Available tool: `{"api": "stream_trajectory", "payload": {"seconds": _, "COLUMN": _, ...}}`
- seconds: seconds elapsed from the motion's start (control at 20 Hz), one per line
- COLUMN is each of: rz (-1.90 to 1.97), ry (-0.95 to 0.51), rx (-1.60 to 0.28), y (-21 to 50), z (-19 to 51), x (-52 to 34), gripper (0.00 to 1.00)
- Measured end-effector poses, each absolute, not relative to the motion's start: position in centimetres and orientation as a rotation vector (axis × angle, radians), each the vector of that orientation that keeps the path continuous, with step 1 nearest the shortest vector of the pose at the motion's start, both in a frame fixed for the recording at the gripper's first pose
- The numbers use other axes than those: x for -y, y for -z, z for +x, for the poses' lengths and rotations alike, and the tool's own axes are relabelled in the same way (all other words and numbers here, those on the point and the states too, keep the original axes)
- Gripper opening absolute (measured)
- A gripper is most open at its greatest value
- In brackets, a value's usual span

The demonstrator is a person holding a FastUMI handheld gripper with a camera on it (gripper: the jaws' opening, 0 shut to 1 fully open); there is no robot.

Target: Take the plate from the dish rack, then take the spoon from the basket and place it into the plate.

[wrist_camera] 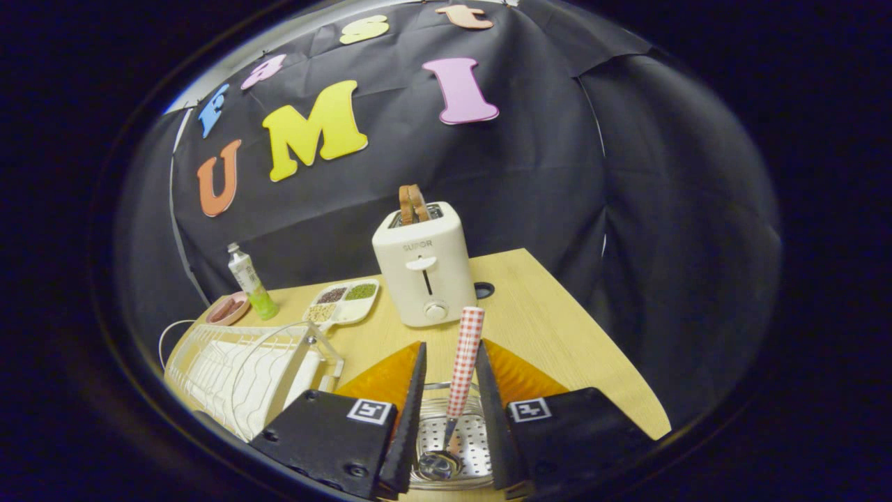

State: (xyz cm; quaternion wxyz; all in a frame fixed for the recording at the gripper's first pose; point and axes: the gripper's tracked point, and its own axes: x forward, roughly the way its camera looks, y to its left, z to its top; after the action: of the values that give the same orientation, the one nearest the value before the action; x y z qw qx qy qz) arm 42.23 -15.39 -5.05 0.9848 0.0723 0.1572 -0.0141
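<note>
Tongs [449,387] stand parted, their fingers flanking the spoon [460,376] with its red-checked handle, neither visibly pressing it. Its bowl rests in the perforated metal basket [468,443], ahead of the white toaster [422,265].

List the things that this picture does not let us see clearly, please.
- Gripper view: whether the tool touches the spoon; the checked handle stands between the fingers, with some gap showing.
- The plate: hidden or absent; the dish rack is partly covered by the left finger.
- The basket: its sides are hidden behind both fingers.
- The sectioned tray: contents too small to name.
</note>
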Motion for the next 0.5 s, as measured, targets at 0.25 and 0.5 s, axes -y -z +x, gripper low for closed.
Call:
{"api": "stream_trajectory", "payload": {"seconds": 0.25, "rz": 0.214, "ry": 0.014, "rx": -0.234, "y": 3.3, "z": 40.9, "x": 14.7, "gripper": 0.15}}
{"api": "stream_trajectory", "payload": {"seconds": 0.5, "rz": 0.127, "ry": 0.048, "rx": -0.088, "y": -1.5, "z": 38.5, "x": 14.9, "gripper": 0.15}}
